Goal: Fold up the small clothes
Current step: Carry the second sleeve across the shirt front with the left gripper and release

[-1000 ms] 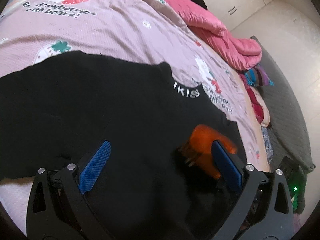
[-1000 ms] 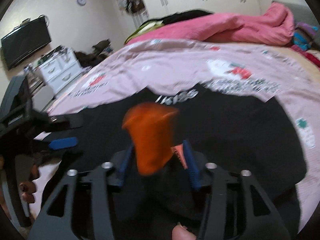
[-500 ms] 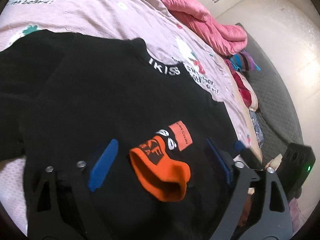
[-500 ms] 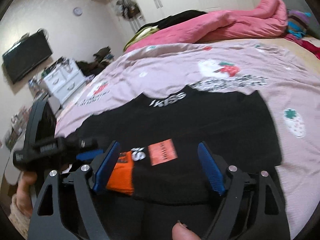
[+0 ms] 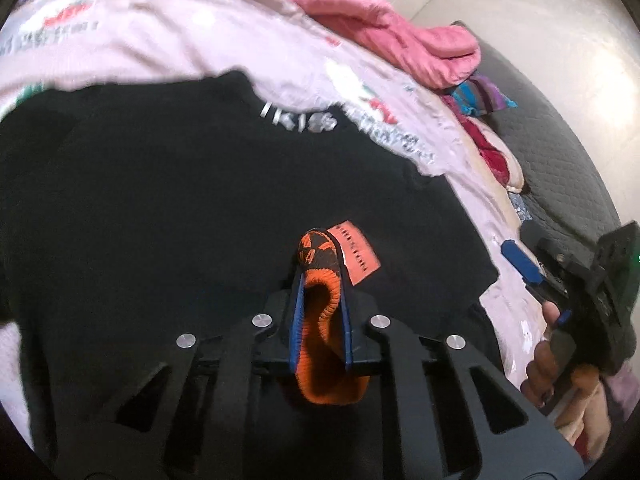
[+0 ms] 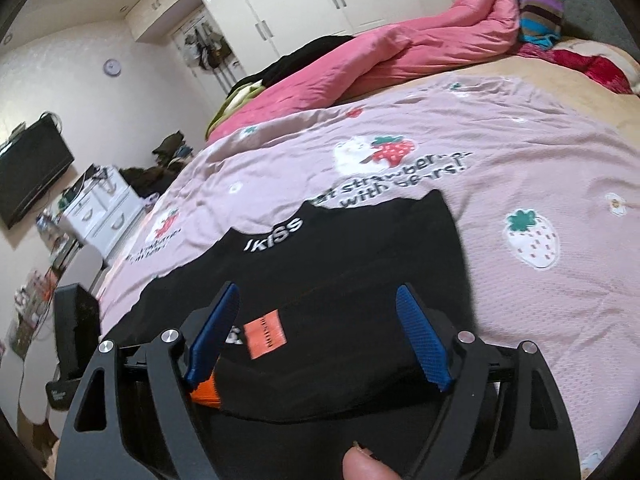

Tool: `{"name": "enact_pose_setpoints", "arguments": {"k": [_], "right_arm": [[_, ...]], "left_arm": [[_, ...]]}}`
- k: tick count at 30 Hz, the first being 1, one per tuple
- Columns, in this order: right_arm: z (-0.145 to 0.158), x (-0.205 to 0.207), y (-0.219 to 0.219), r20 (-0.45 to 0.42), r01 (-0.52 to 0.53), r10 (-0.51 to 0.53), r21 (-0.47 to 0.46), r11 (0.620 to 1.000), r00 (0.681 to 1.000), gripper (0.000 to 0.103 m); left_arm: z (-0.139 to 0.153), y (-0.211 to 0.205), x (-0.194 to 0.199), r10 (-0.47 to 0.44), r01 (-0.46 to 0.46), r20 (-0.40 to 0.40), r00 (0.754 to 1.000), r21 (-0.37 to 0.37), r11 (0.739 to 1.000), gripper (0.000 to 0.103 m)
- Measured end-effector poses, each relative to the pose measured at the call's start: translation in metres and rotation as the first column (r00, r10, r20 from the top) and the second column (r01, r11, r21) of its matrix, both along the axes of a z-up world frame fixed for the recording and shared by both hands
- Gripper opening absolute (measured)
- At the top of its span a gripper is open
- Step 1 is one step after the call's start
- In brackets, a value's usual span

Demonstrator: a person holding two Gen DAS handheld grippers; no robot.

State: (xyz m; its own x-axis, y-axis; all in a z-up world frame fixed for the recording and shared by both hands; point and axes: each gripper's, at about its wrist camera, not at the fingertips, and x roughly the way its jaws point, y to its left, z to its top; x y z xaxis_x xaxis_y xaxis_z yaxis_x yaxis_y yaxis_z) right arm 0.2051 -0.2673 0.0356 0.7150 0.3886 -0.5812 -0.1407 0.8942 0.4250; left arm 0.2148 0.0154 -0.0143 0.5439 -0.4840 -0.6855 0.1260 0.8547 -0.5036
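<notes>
Pink strawberry-print bedding [image 6: 500,148] carries a black garment [image 5: 160,200]. Angled down over it, the left gripper [image 5: 320,280] is closing, its blue pads pinching the orange sock cuff [image 5: 320,308]. Beside it, the right gripper [image 6: 320,332] stands spread over the sock's black body [image 6: 340,352], holding nothing.

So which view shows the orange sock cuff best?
The left wrist view: the orange cuff fills the centre, pinched between the closing left gripper pads. The right wrist view shows only a sliver behind the open right gripper.
</notes>
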Motion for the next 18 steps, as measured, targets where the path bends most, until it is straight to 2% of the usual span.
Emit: {"name": "enact_pose_setpoints", "arguments": {"k": [6, 9, 13, 18], "right_arm": [[0.001, 0.003, -0.021, -0.007, 0.058, -0.058, 0.02, 0.998, 0.998, 0.08], [-0.001, 0.004, -0.024, -0.014, 0.069, -0.068, 0.022, 0.997, 0.998, 0.08], [-0.003, 0.007, -0.021, -0.023, 0.064, -0.064, 0.006, 0.998, 0.998, 0.08], [-0.005, 0.008, -0.01, -0.02, 0.054, -0.056, -0.063, 0.997, 0.998, 0.08]], "left_arm": [[0.047, 0.015, -0.014, 0.027, -0.028, 0.155, 0.987, 0.004, 1.0, 0.007], [0.061, 0.027, -0.019, 0.05, -0.052, 0.186, 0.981, 0.004, 0.999, 0.007], [0.061, 0.044, -0.024, 0.084, -0.082, 0.174, 0.981, -0.016, 0.996, 0.007], [0.046, 0.05, -0.021, 0.104, -0.104, 0.111, 0.988, -0.001, 0.995, 0.007]]}}
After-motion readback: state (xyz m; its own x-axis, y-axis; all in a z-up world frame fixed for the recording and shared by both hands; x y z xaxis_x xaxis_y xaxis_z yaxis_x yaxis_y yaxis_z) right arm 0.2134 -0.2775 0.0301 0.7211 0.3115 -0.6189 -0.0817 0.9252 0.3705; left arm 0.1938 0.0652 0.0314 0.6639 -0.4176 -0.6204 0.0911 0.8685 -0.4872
